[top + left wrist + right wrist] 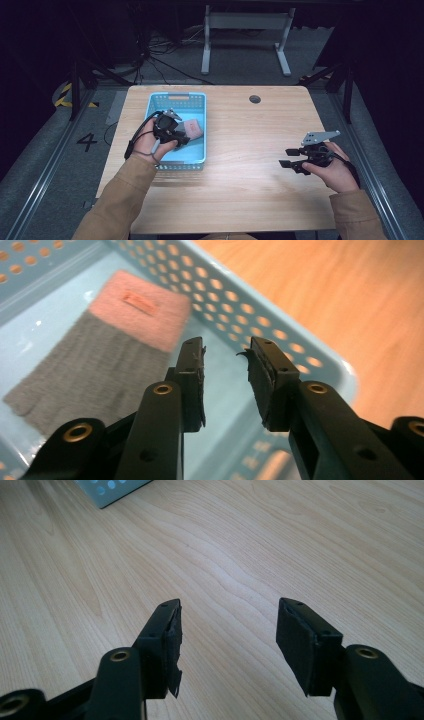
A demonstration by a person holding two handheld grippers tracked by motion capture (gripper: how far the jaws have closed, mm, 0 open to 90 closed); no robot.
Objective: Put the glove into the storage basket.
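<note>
Basket: light blue, perforated with round holes. Cloth: grey knit, pink band. Desk: pale wood grain. Tools: black.

The basket is taking up the table's left part, its perforated walls fencing in the cloth lying flat inside. The left gripper is hanging over the basket with its jaws parted, nothing between them. Bare wood is lying under the right gripper, well apart from the basket.
</note>
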